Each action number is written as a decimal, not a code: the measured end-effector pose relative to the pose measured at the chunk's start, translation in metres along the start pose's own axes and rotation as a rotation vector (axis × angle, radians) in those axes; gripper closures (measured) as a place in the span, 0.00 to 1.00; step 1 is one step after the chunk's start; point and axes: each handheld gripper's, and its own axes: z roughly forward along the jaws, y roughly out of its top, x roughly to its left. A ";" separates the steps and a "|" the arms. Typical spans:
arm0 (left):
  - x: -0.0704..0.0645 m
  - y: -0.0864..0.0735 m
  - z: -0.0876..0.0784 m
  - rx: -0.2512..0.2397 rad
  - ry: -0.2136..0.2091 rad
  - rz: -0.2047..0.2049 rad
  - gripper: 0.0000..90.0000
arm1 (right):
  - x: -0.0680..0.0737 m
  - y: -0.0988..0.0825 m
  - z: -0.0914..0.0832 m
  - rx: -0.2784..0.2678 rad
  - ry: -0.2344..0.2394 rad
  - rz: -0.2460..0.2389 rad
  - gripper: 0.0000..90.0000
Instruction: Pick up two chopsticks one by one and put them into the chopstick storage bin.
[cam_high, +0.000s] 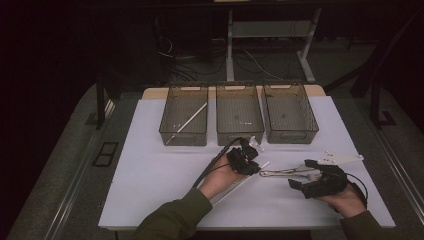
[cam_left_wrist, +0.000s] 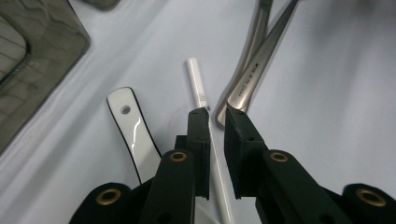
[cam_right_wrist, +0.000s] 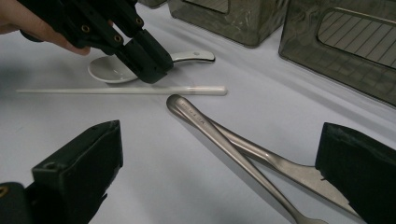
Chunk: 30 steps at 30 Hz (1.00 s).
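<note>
On the desk (cam_high: 150, 165), before three bins (cam_high: 239, 112), a white chopstick (cam_left_wrist: 198, 86) is straddled by the left claw (cam_left_wrist: 215, 116), jaws narrow, not pressing. The right claw (cam_right_wrist: 219, 163) is held wide over metal cutlery (cam_right_wrist: 219, 130). The chopstick is best gripped squarely, then lifted level.

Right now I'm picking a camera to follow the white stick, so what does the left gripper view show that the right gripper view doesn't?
Left gripper view alone: the white chopstick running between the left gripper's jaws, with a gap on each side. Right gripper view alone: the spoon's white bowl, the chopstick's full length, and the right gripper's wide-open jaws. Both: chopstick, spoon handle, two steel utensil handles, grey bins.
</note>
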 end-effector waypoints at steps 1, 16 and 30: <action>-0.001 -0.001 0.002 -0.001 -0.001 -0.006 0.87 | 0.000 0.000 0.000 -0.001 0.000 0.000 0.01; -0.008 -0.011 0.007 0.041 0.041 -0.018 0.89 | 0.000 0.000 -0.001 -0.002 0.000 0.004 0.01; -0.009 -0.010 0.006 0.040 0.048 -0.111 0.93 | 0.000 0.000 0.001 0.000 0.001 -0.005 0.01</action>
